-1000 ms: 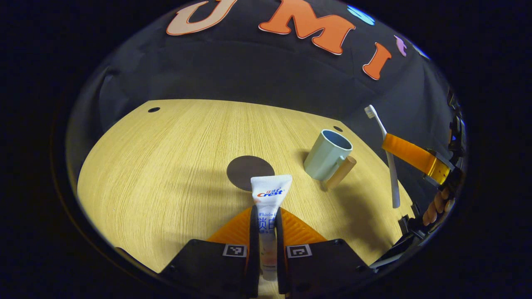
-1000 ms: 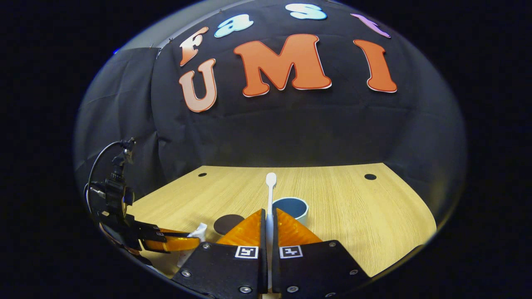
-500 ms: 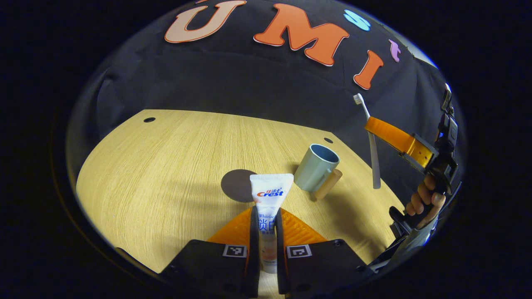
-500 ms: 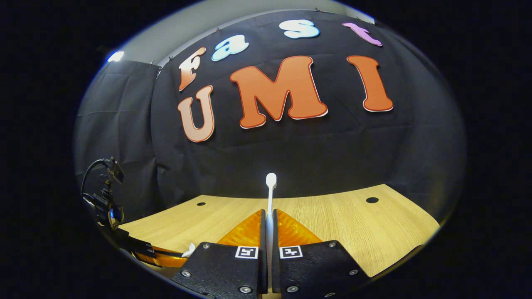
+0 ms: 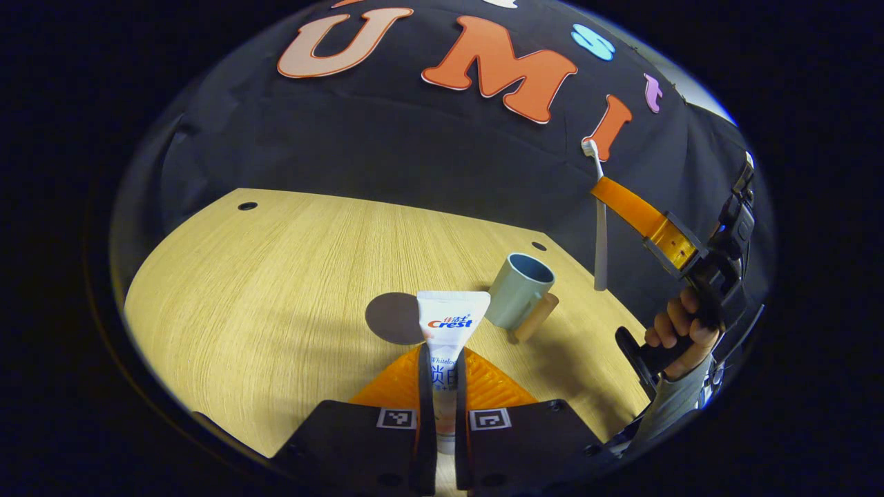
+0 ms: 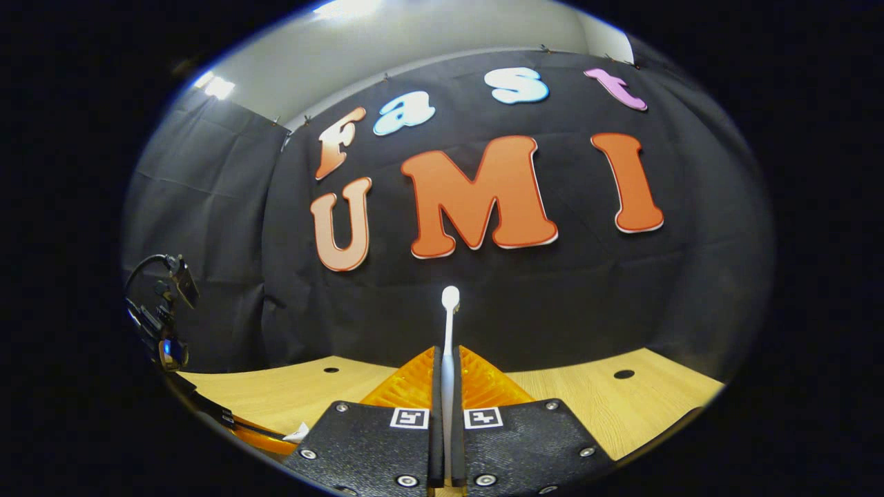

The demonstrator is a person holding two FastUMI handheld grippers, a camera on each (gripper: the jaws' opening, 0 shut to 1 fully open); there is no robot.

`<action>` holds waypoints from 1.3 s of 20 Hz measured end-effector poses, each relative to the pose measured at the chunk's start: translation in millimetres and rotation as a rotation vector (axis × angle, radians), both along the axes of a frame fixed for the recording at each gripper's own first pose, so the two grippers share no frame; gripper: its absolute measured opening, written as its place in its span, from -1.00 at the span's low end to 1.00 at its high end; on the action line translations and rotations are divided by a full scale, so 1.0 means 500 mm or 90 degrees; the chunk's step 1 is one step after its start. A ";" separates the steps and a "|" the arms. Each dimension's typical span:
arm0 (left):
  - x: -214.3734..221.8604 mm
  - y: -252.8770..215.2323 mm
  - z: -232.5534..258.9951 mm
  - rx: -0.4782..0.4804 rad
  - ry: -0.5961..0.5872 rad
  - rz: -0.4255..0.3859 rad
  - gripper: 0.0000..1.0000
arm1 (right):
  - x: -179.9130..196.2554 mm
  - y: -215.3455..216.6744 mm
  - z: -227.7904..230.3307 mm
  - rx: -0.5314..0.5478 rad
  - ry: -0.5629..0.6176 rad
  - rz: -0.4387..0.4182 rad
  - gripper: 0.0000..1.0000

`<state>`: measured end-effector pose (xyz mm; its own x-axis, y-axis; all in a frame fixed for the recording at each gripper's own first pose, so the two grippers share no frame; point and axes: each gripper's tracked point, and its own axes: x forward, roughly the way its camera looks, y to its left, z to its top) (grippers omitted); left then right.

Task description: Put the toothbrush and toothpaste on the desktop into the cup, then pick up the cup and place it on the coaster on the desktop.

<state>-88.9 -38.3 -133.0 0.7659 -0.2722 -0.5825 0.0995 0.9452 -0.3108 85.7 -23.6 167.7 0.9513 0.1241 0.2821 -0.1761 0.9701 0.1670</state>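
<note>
In the left gripper view, my left gripper [image 5: 443,359] is shut on a white toothpaste tube [image 5: 447,330], held above the wooden desktop [image 5: 276,290]. Beyond the tube lie a dark round coaster [image 5: 391,317] and a pale blue cup [image 5: 519,291] with a wooden handle. At the right, the right gripper [image 5: 599,197] is held by a hand and carries a white toothbrush [image 5: 599,241] almost upright, to the right of and higher than the cup. In the right gripper view, my right gripper [image 6: 446,359] is shut on the toothbrush [image 6: 449,331], bristle end up.
Small dark holes [image 5: 246,206] mark the desktop's far corners. The desktop's far edge meets the black cloth wall. In the right gripper view, the left gripper [image 6: 255,436] with its cable shows at the lower left.
The right gripper rose and tilted up with the toothbrush, so the cup left its view. The toothbrush now stands nearly upright. The left gripper holds the toothpaste much as before.
</note>
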 end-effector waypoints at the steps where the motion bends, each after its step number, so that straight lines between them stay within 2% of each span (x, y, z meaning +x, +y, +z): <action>1: -0.001 0.002 0.005 -0.002 -0.006 0.004 -0.72 | 0.002 0.007 0.004 -0.003 -0.012 0.004 -0.92; 12: -0.032 0.027 0.098 -0.008 -0.083 0.022 -0.72 | 0.057 -0.009 -0.004 0.011 -0.080 -0.012 -0.91; 15: -0.050 0.044 0.137 -0.012 -0.103 0.028 -0.72 | 0.075 -0.026 -0.017 0.003 -0.085 -0.039 -0.92; 16: -0.053 0.051 0.150 -0.013 -0.106 0.033 -0.72 | 0.080 -0.025 -0.023 0.001 -0.088 -0.045 -0.82; 17: -0.051 0.054 0.161 -0.011 -0.111 0.034 -0.72 | 0.086 -0.024 -0.029 -0.002 -0.086 -0.049 -0.82; 18: -0.053 0.060 0.175 -0.009 -0.117 0.037 -0.72 | 0.093 -0.024 -0.035 -0.008 -0.085 -0.054 -0.92; 26: -0.073 0.062 0.283 -0.001 -0.160 0.042 -0.72 | 0.134 -0.028 -0.095 -0.039 -0.052 -0.076 -0.91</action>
